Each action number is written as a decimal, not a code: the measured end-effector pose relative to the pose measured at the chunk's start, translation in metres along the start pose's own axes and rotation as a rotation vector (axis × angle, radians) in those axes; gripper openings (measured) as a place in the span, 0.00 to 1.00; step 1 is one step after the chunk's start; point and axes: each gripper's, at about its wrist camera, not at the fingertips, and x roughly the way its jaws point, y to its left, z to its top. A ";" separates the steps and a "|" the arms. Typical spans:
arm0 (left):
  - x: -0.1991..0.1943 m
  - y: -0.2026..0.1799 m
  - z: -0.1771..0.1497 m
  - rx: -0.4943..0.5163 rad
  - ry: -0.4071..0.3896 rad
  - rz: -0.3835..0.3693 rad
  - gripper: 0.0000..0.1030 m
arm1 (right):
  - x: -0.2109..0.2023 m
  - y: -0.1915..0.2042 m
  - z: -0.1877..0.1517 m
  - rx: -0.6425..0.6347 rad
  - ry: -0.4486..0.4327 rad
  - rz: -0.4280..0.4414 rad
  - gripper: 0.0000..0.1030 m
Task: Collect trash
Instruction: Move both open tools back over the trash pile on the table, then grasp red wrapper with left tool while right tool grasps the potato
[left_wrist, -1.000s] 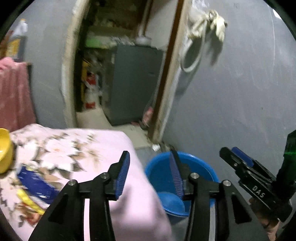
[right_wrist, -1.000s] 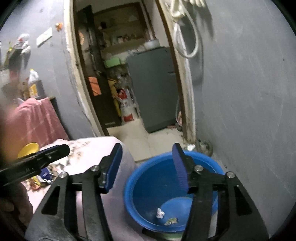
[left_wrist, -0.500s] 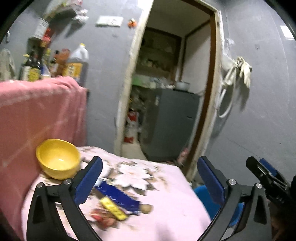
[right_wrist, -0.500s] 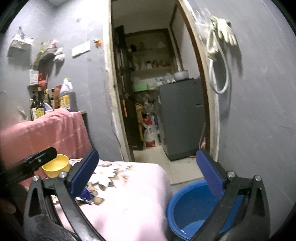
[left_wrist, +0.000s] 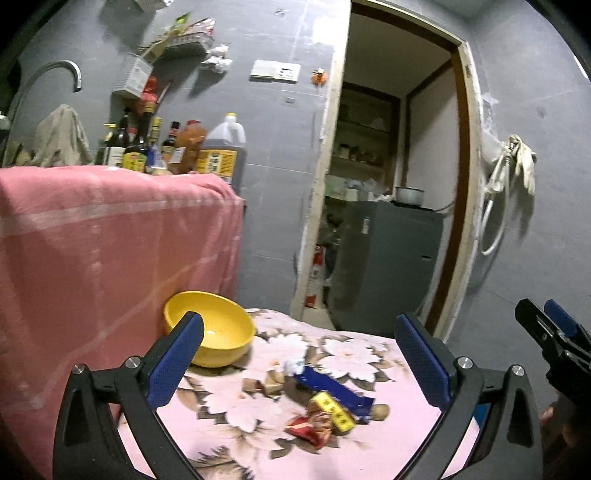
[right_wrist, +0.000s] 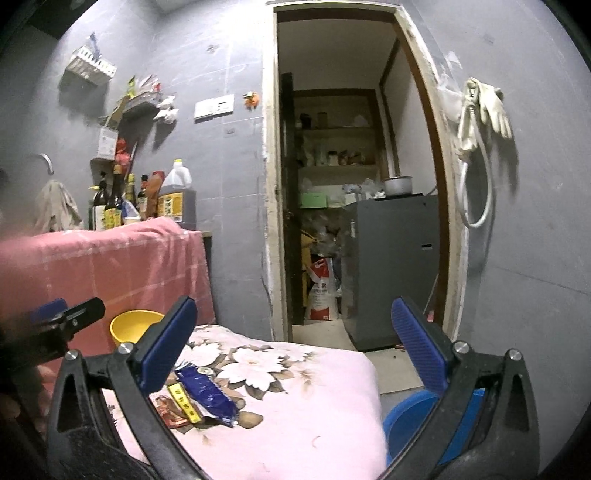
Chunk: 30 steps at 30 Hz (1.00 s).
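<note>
A blue wrapper (left_wrist: 334, 391) (right_wrist: 207, 393), a yellow wrapper (left_wrist: 332, 410) (right_wrist: 184, 404), a red wrapper (left_wrist: 310, 430) and a small white scrap (left_wrist: 293, 366) lie on the pink floral tablecloth (left_wrist: 258, 435) (right_wrist: 295, 406). My left gripper (left_wrist: 299, 363) is open and empty, above and just before the wrappers. My right gripper (right_wrist: 295, 349) is open and empty over the table's right part, with the wrappers at its left finger. A blue basin (right_wrist: 413, 413) stands on the floor right of the table, partly hidden by the right gripper.
A yellow bowl (left_wrist: 210, 338) (right_wrist: 135, 326) sits at the table's back left. A pink-draped counter (left_wrist: 103, 251) with bottles (left_wrist: 218, 151) rises behind. A doorway with a grey fridge (left_wrist: 384, 266) lies ahead. A grey wall with hose and gloves (right_wrist: 480, 110) is on the right.
Both grippers swung up and left from over the blue basin toward the table, and both opened wide. The wrappers came into view between the left fingers.
</note>
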 end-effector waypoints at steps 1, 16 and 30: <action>-0.001 0.004 -0.002 0.000 -0.003 0.006 0.98 | 0.002 0.004 -0.002 -0.007 0.001 0.006 1.00; 0.027 0.026 -0.034 -0.015 0.151 0.034 0.98 | 0.061 0.020 -0.049 -0.051 0.241 0.058 1.00; 0.071 0.023 -0.063 -0.083 0.437 -0.094 0.85 | 0.118 0.004 -0.096 -0.001 0.596 0.148 0.85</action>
